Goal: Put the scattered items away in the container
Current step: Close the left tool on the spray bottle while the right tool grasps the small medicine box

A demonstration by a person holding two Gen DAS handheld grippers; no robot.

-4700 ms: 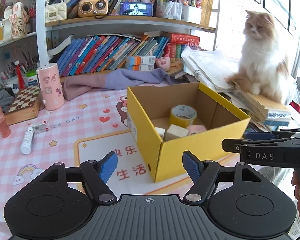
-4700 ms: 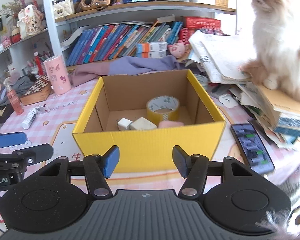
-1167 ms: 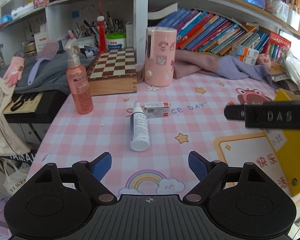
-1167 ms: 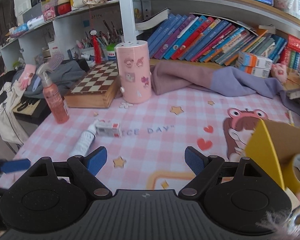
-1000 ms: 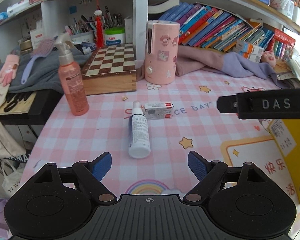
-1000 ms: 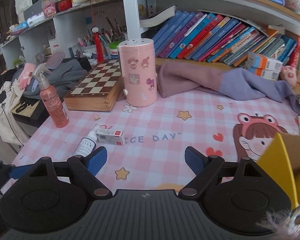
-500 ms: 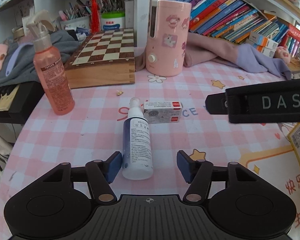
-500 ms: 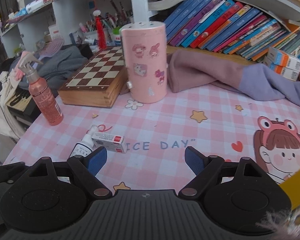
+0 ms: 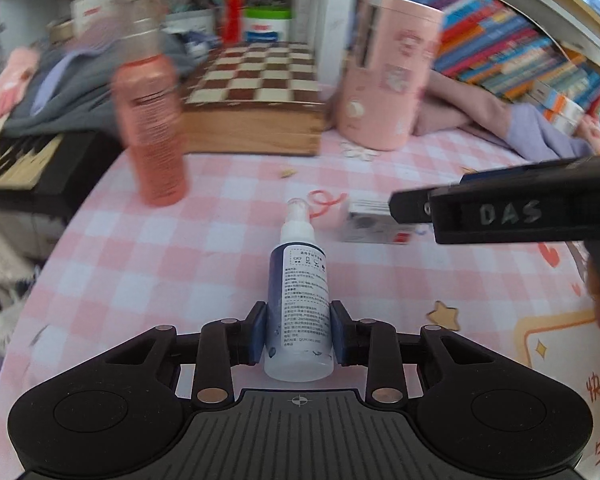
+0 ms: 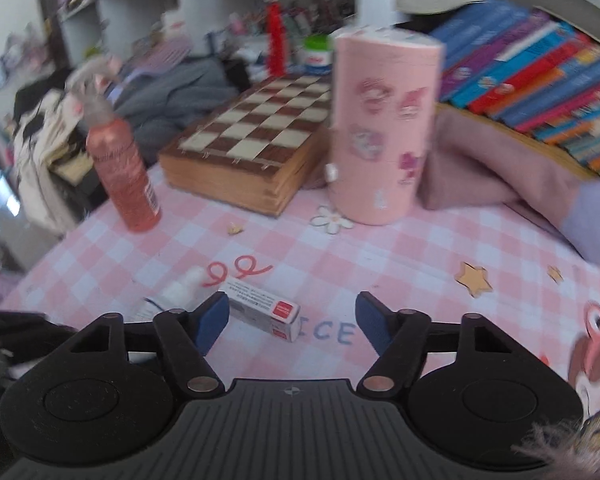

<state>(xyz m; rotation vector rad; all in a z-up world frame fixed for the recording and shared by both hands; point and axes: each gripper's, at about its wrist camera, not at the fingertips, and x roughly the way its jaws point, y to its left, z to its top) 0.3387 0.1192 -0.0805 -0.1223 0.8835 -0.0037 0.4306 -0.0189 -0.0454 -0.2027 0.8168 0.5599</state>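
Left wrist view: my left gripper (image 9: 298, 330) clamps the small spray bottle (image 9: 299, 308); I should lift straight, while the right gripper (image 10: 290, 322), jaws apart and just closing, centres over the small box (image 10: 260, 309) beside that bottle.

Each black hand-held gripper (image 9: 298, 334) has blue pads (image 10: 210, 318), brass screws, "DAS" lettering.
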